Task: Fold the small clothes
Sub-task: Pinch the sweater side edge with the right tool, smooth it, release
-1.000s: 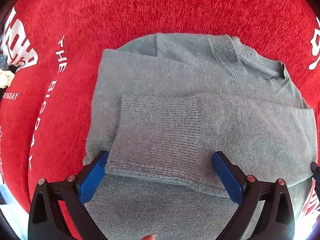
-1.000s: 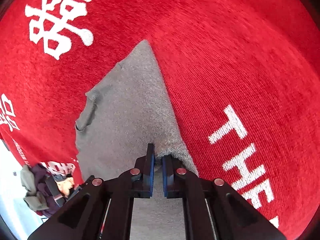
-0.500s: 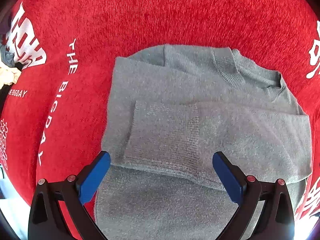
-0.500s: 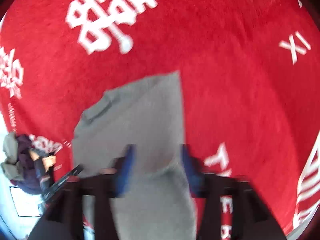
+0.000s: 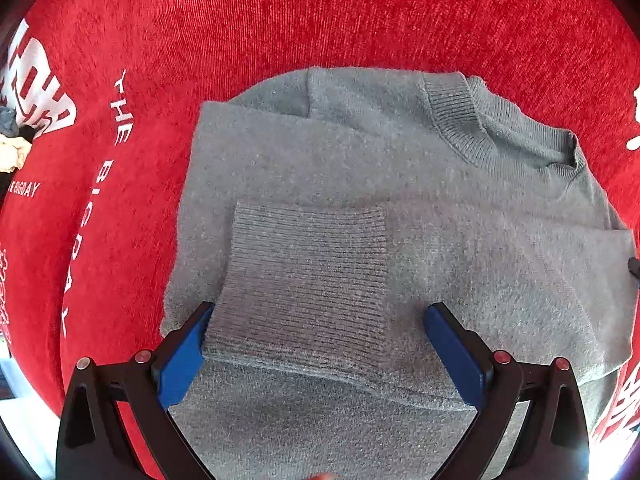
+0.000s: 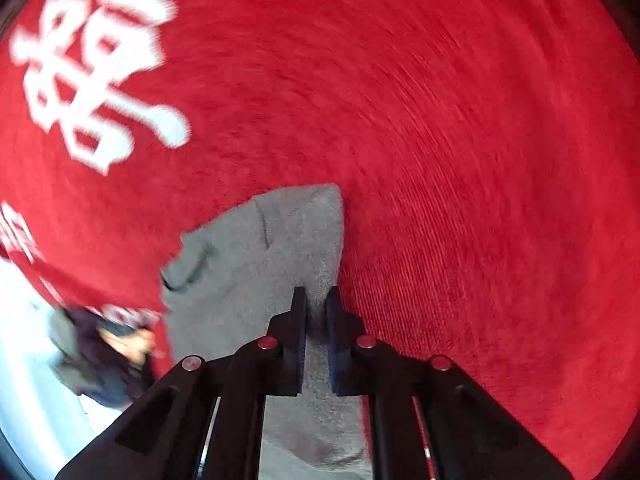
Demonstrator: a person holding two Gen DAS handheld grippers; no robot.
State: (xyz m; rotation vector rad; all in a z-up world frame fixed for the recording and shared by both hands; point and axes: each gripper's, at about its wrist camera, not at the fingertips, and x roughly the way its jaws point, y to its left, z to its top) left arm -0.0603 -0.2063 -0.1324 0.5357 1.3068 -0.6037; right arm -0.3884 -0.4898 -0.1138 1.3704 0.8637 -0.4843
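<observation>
Your left hand-held gripper (image 5: 316, 344) hovers low over the grey sweater (image 5: 400, 184), its blue fingers (image 5: 182, 354) spread wide with nothing between them. They stand on either side of the ribbed cuff (image 5: 304, 276) of a sleeve that is folded across the sweater's body. The sweater lies flat on a red cloth (image 5: 320, 20) printed with white lettering, which covers the desk, and its ribbed collar (image 5: 472, 120) points to the far right in the left wrist view.

Your right hand-held gripper (image 6: 317, 308) has its fingers drawn nearly together, pinching the edge of the grey sweater (image 6: 256, 264) where that edge meets the red cloth (image 6: 460, 160). The right wrist view is blurred by motion. At its lower left, past the cloth's edge, there is a heap of dark and pale clothes (image 6: 100, 352); which garments they are you cannot tell.
</observation>
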